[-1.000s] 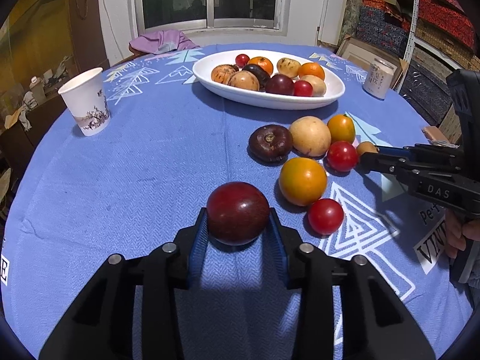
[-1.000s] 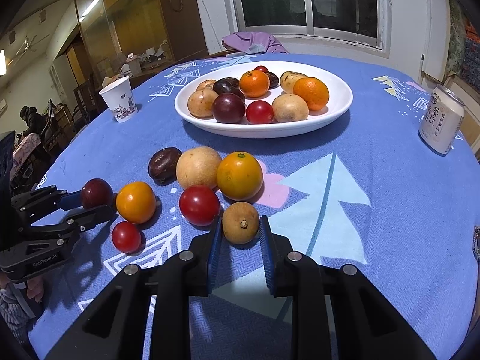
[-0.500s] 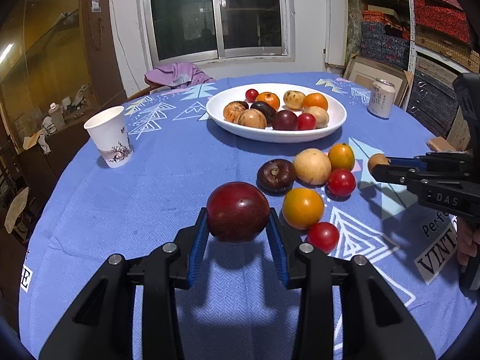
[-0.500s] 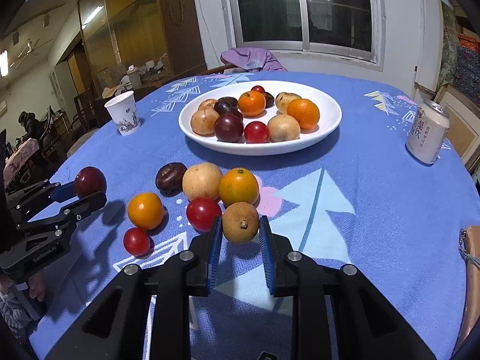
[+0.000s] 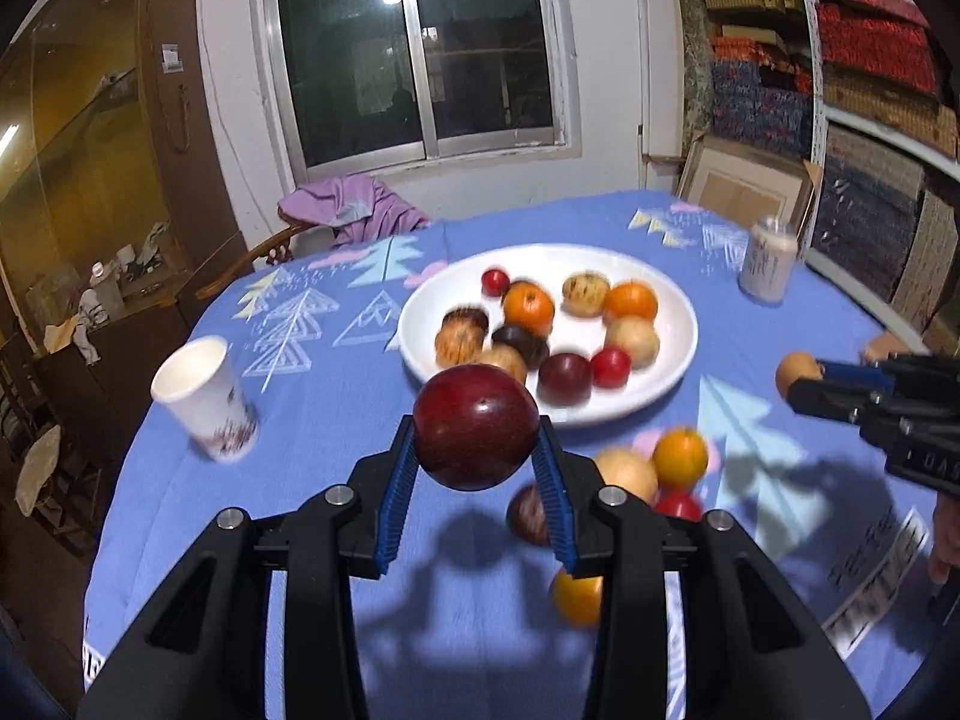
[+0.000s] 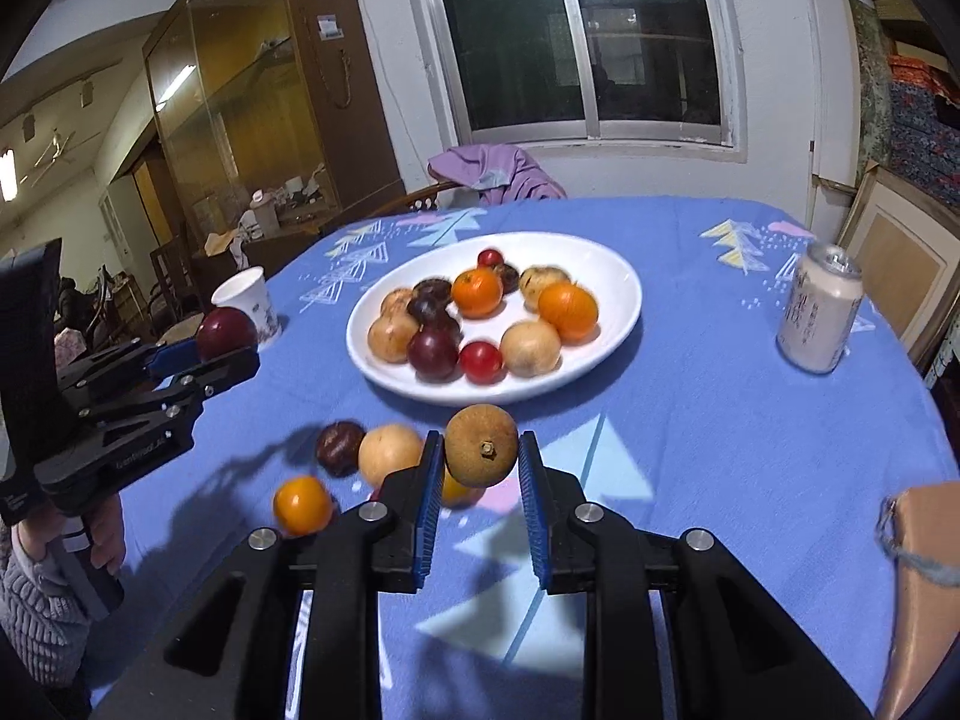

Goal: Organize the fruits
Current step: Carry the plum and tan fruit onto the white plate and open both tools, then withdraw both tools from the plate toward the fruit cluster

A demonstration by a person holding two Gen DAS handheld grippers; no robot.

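Dark red fruit (image 5: 477, 427) pinched in left tool (image 5: 478, 474), held clear above blue table (image 5: 336, 420). Small brown fruit (image 6: 481, 445) pinched in right tool (image 6: 481, 480), likewise off table. Loose fruits (image 6: 390, 453) seen below. White plate (image 6: 612, 312) of fruit beyond; can (image 6: 819, 307) far right.

Plate (image 6: 606, 354) mid-table — cup (image 6: 249, 300) left, can (image 6: 819, 315) right, loose fruits (image 6: 390, 453) before.

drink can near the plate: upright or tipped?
Upright. The can stands on its base on the blue tablecloth, its top rim facing up, right of the white plate.
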